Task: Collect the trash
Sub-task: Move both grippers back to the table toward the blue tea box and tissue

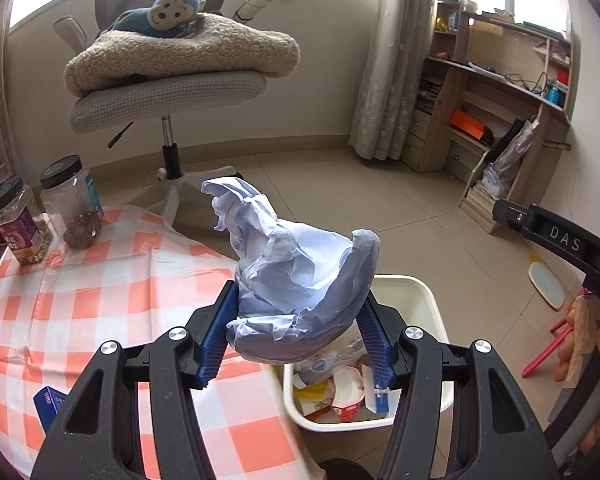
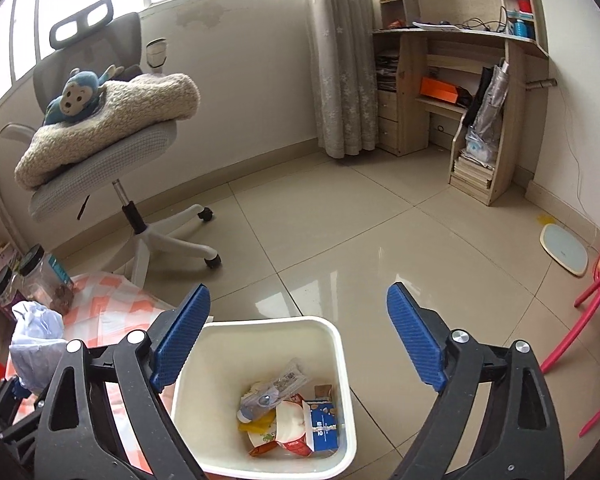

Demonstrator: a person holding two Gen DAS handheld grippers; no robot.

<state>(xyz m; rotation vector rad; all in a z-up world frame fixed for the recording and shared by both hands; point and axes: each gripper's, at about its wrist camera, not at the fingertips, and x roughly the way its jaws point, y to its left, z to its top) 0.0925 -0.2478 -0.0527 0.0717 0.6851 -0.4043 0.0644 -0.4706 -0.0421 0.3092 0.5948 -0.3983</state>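
Observation:
My left gripper [image 1: 296, 312] is shut on a crumpled pale-blue paper wad [image 1: 296, 276], held at the table edge just beside the white trash bin [image 1: 424, 292]. The same paper wad [image 2: 38, 332] shows at the left of the right wrist view. My right gripper [image 2: 300, 328] stands open and wide above the white bin [image 2: 332, 332], with nothing between its blue pads [image 2: 414, 340]. Several wrappers, a small bottle and a blue carton [image 2: 324, 424] lie inside the bin.
An orange-checked tablecloth [image 1: 100, 280] covers the table, with two black-lidded snack jars [image 1: 74, 204] at its far left and a small blue box [image 1: 48, 402] near me. A grey office chair [image 2: 112, 136] with blanket and plush monkey stands behind. Red chair legs [image 2: 592, 312] are on the right.

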